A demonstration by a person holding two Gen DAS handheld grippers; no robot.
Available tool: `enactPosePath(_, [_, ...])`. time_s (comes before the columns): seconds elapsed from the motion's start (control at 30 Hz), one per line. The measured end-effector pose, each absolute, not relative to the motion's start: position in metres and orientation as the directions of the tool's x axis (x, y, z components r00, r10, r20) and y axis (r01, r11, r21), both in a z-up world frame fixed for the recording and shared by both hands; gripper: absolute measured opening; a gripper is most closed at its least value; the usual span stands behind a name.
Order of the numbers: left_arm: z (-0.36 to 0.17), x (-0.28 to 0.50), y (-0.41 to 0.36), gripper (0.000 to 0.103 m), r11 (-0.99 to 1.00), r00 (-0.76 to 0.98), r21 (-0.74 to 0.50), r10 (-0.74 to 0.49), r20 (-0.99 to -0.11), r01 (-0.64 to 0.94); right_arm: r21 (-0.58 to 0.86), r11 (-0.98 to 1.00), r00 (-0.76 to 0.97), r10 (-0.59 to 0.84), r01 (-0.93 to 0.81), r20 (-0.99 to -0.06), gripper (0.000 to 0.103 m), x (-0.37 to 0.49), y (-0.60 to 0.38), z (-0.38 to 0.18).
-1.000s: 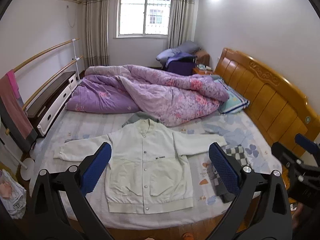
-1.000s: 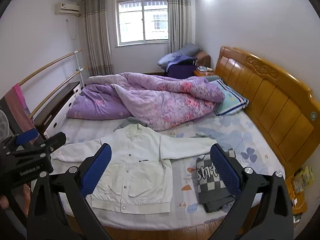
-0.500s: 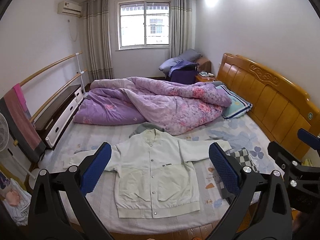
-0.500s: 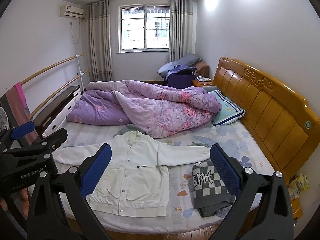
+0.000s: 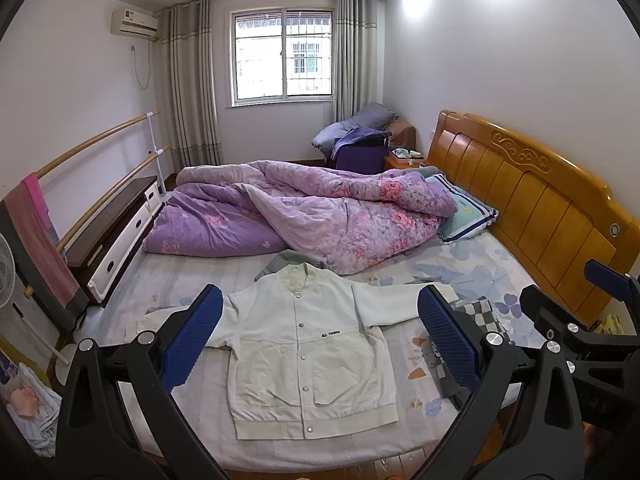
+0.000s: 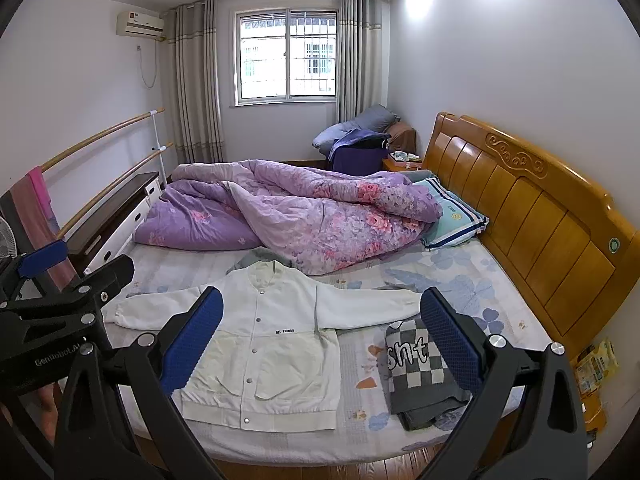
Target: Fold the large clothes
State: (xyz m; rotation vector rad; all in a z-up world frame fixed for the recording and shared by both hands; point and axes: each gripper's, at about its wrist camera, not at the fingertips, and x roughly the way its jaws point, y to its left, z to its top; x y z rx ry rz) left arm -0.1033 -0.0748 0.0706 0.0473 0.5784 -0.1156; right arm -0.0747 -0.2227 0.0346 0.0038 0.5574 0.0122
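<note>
A white snap-button jacket [image 5: 308, 348] lies flat and face up on the bed, sleeves spread out, hem toward me; it also shows in the right wrist view [image 6: 268, 344]. My left gripper [image 5: 320, 340] is open and empty, held in the air well short of the jacket. My right gripper [image 6: 320, 340] is open and empty too, at about the same distance. Each gripper shows at the edge of the other's view: the right one [image 5: 600, 332] and the left one [image 6: 48, 300].
A folded checkered garment [image 6: 420, 372] lies on the bed right of the jacket. A purple floral quilt [image 5: 312, 212] is heaped across the far half. A wooden headboard [image 5: 540, 208] stands at right, a low cabinet [image 5: 116, 228] and rails at left.
Both grippers have pulled back and risen from the bed, so the jacket looks smaller and lower. The jacket has not moved. Both jaws stay open.
</note>
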Motion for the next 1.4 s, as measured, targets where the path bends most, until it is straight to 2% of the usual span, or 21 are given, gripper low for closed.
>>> enactPosePath(1.4, [0.070, -0.095, -0.085, 0.098, 0.994, 0.832, 0.006, -0.091, -0.547, 0.112, -0.009, 1.000, 0.849, -0.011, 0.007, -0.528, 0.095, -0.067, -0.232, 0.041])
